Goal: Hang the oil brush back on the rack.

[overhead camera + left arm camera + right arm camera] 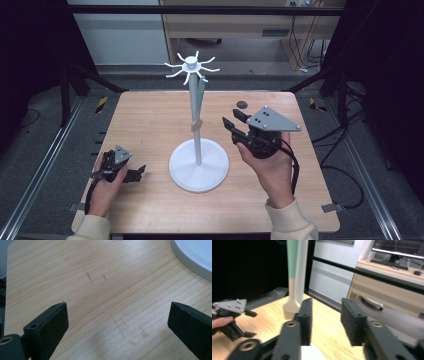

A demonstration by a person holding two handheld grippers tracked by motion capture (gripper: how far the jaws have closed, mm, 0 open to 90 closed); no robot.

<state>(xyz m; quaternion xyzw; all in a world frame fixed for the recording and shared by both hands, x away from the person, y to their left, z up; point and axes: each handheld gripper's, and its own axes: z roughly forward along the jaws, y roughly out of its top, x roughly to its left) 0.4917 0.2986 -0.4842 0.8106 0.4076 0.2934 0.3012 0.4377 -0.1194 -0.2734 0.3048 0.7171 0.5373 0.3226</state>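
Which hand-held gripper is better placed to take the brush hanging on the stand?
The right hand-held gripper: raised, open, beside the brush. The left hand-held gripper rests low on the table.

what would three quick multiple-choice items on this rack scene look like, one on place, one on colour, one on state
1. Where does the brush hang?
A. from a hook of the white rack
B. flat on the table
C. in the left tool

2. What colour is the upper part of the brush handle?
A. red
B. pale green
C. black

3. How do the right tool jaws stand?
A. shut on the brush
B. shut on the pole
C. open, holding nothing

Answers: 1 A, the brush dangles beside the pole under the top hooks. 2 B, the right gripper view shows green above a tan lower part. 3 C, a gap shows between the jaws.
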